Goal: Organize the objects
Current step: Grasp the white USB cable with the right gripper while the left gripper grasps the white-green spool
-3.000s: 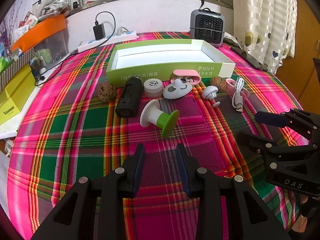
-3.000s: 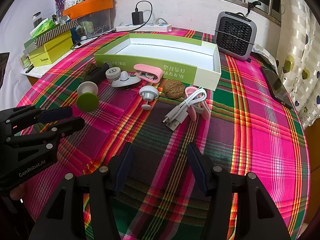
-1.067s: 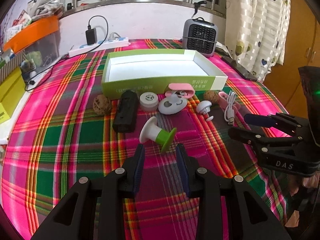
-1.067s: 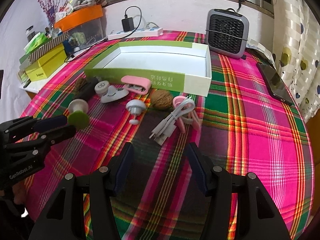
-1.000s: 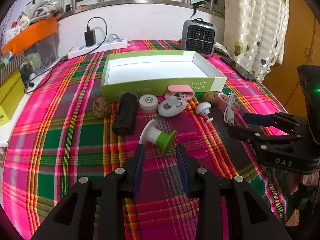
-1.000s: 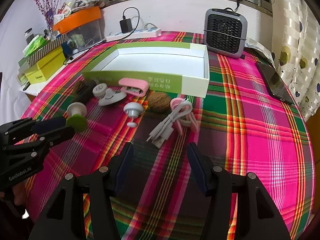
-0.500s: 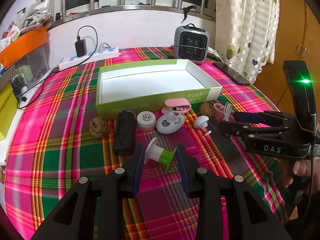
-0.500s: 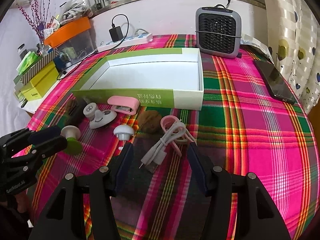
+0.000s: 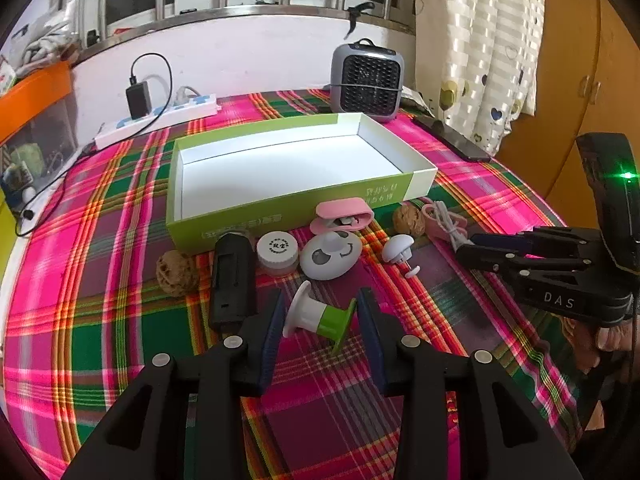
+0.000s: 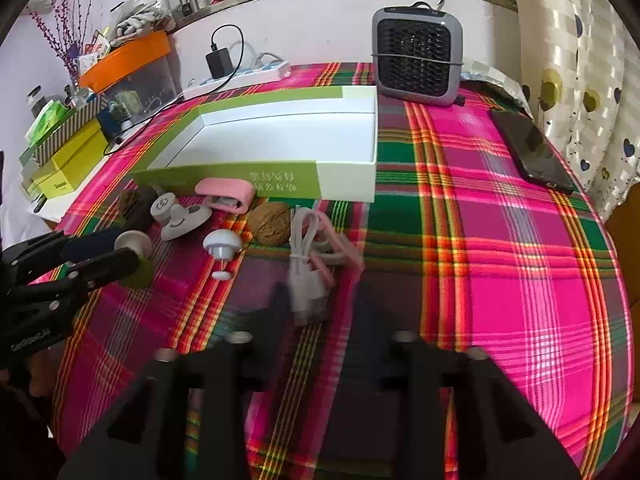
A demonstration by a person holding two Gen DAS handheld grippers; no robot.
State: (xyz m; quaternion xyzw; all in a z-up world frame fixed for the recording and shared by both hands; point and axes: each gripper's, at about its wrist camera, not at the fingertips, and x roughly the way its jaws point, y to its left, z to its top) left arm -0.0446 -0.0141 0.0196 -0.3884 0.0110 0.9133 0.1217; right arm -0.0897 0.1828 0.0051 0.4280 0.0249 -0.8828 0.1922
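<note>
Left gripper: fingers opening, white-and-green plastic spool lying between them on plaid-cloth counter, 6 o'clock of open green-and-white cardboard box. Right gripper: fingers closing around coiled white USB cable, contact blurred.

The box has free room inside, but small objects such as the walnut crowd its near wall.

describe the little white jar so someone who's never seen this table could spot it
Find the green and white box on the plaid cloth. In the row before its front wall, the jar sits between a black cylinder and a white oval gadget. Only it has a flat round lid with printed characters.
</note>
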